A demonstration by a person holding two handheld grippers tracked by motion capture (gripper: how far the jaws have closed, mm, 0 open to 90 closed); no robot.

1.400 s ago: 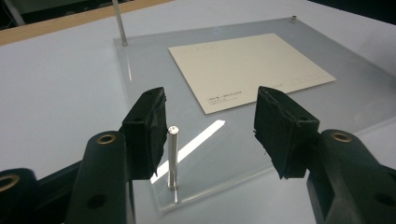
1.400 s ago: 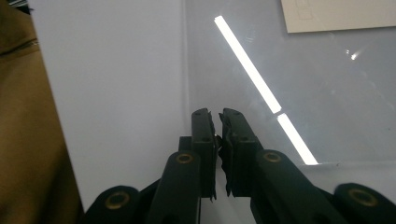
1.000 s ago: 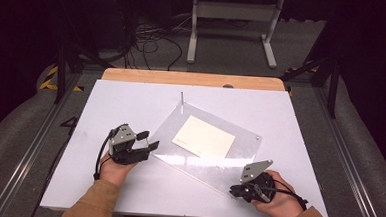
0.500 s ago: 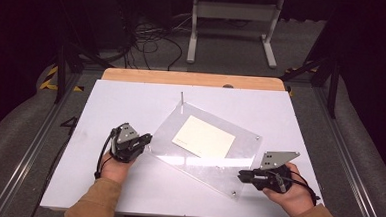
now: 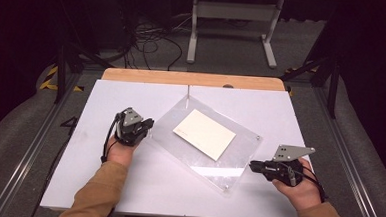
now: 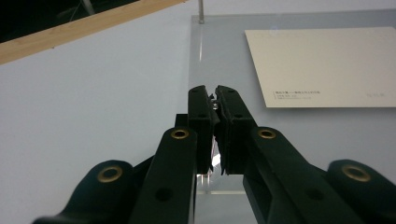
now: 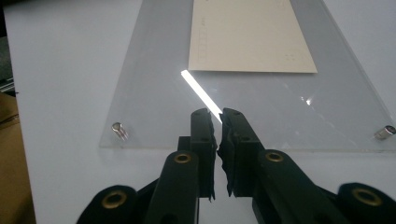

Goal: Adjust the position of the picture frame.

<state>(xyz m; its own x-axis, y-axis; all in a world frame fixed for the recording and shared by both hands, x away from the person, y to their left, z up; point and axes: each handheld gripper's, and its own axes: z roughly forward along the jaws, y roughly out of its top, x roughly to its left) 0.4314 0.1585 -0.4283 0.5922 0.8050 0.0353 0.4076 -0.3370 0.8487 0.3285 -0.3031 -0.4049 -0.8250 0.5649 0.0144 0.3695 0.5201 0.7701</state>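
Though printed, the card's (image 6: 327, 65) small text stays unreadable.

- High view looks forward and down on the white table (image 5: 102, 184) from afar;
- both gripper views look low and close, sharing the clear panel (image 6: 224, 56).

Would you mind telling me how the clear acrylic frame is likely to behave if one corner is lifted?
The acrylic frame looks like a flat rigid sheet, so it would probably tilt as one piece, not flex. Its glossy surface, showing glare, suggests a slippery grip. The cream card sandwiched inside should stay put, since metal standoffs pin the corners.
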